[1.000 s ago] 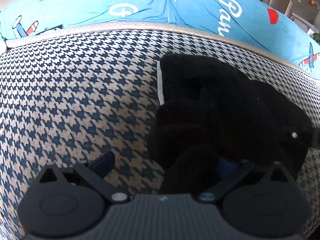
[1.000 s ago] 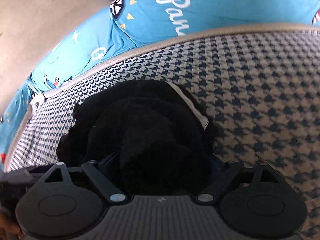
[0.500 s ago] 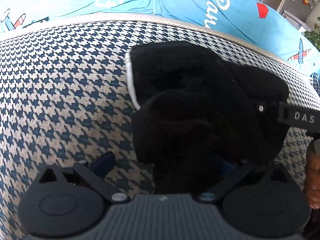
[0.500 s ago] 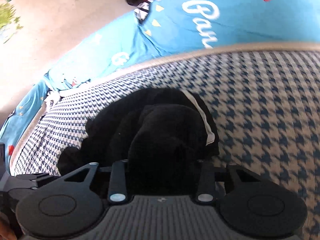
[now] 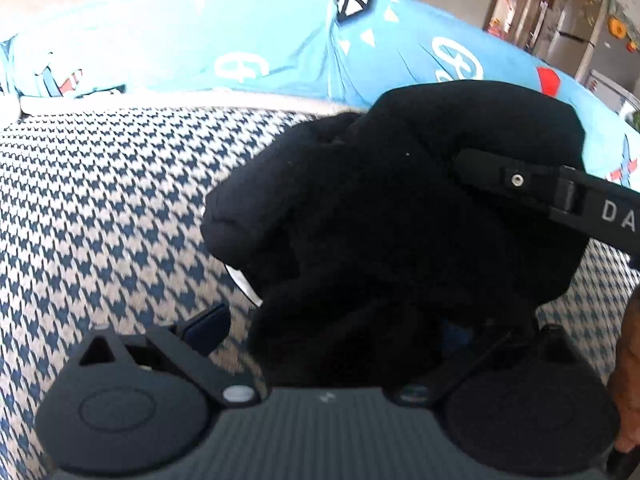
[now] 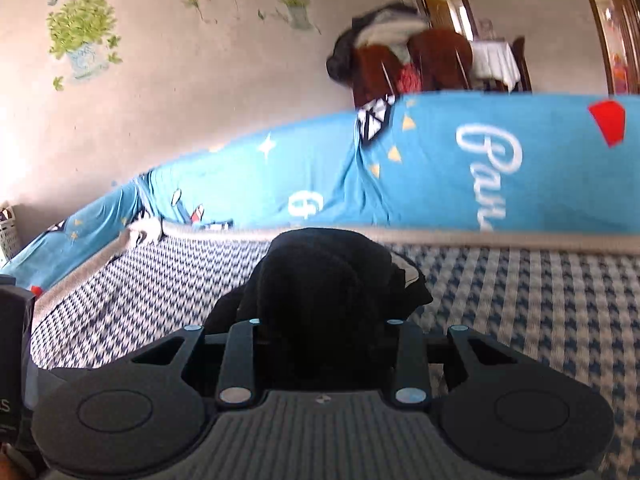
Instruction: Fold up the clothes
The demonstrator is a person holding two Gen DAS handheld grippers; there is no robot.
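Pinching the bunched black garment point(image 6: 320, 280), the right gripper point(image 6: 320, 344) has just closed; the left gripper point(image 5: 332, 332) stands spread around it, near the houndstooth cushion's point(image 5: 100, 200) back edge.

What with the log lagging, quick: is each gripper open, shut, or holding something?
Left gripper: open, jaws wide; the black garment lies over one finger, unclamped.
Right gripper: jaws have just been closing, now shut on the black garment.

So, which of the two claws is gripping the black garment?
The right claw: its jaws have just been closing and now pinch the black garment. The left claw stands wide, its visible finger clear of the cloth.
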